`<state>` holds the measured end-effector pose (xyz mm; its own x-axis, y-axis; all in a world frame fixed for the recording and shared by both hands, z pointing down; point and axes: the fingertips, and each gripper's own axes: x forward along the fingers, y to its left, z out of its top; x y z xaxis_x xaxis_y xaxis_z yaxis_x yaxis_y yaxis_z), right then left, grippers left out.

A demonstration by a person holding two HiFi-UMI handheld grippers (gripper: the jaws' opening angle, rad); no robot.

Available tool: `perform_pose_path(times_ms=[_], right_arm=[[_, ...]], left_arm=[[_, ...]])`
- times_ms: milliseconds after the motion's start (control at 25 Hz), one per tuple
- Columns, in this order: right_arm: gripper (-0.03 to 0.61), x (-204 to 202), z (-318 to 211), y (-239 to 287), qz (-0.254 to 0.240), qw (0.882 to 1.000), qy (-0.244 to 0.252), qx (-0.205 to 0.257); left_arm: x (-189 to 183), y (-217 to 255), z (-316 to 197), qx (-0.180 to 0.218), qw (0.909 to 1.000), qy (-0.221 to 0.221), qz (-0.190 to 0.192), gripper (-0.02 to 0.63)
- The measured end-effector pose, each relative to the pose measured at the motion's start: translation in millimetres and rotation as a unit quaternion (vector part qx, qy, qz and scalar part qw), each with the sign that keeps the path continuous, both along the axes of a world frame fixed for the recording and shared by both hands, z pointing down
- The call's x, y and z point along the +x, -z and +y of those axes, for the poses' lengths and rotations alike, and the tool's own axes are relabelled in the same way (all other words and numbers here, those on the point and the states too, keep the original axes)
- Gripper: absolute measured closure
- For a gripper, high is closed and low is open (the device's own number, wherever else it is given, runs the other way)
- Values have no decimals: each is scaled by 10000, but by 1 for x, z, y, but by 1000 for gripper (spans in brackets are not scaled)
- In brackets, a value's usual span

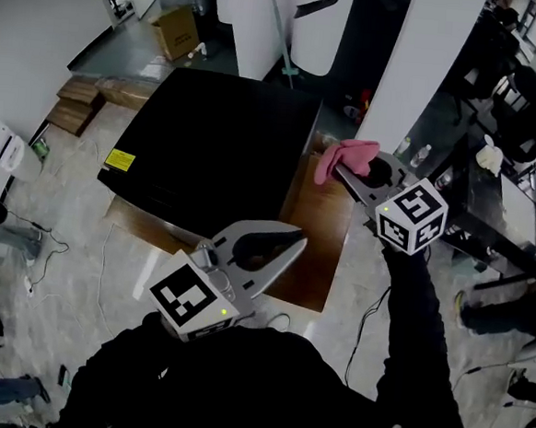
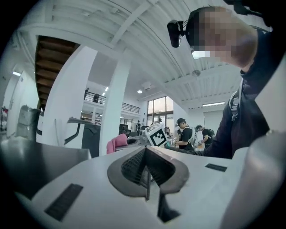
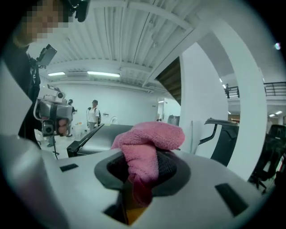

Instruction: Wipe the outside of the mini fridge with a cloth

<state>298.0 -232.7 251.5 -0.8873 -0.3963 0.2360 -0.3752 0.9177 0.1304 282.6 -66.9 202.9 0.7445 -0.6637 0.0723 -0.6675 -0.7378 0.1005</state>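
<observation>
Nearest, the left gripper (image 1: pixel 295 243) hung shut and empty, probably idle because wiping needs only one tool. Beyond it, the right gripper (image 1: pixel 341 174) clamped a bunched pink terry cloth (image 1: pixel 346 157), poised beside the right rear corner of the boxy black mini fridge (image 1: pixel 218 145), apparently not touching. Only the fridge's top showed; its sides were hidden.

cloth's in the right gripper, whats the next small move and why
Probably bring the right gripper left and down until the pink cloth presses on the mini fridge top near its right edge. The cloth is clamped in the jaws but appears to hang just off that edge, not yet touching.
</observation>
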Motion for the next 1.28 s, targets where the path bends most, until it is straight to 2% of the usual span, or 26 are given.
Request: perform_pose_path(times_ms=[120,280,480,600,720,880,1000,1080,1280], right_arm=[[463,-34,-5,13,629,9977,113,224],[463,-72,-29,25,1395,9896,69,337],[463,-120,-70,18,2521,9671,-71,343],[463,-146,-99,1,3319,9429,-113,261],[463,-166,-132,-20,3956,9176,-255,296],[469,-180,-162,-42,4744,8748,-538,820],[484,-191,-159,-43,5076,8506,-324,1335],[491,-197,-153,-44,5142,8453,-213,1432],[494,-204,-129,-46,5029,8564,-254,1139]], left_arm=[[-46,15,-11,210,9990,213,-333,607],[-100,36,-32,345,9977,531,-245,607],[-153,51,-65,631,9923,922,-529,607],[-178,47,-89,593,9906,1052,-638,607],[-198,40,-107,430,9922,1061,-499,607],[-212,34,-109,421,9943,892,-416,607],[-231,32,-105,429,9955,788,-297,607],[-247,29,-102,400,9960,767,-231,607],[-272,27,-89,367,9977,550,-128,607]])
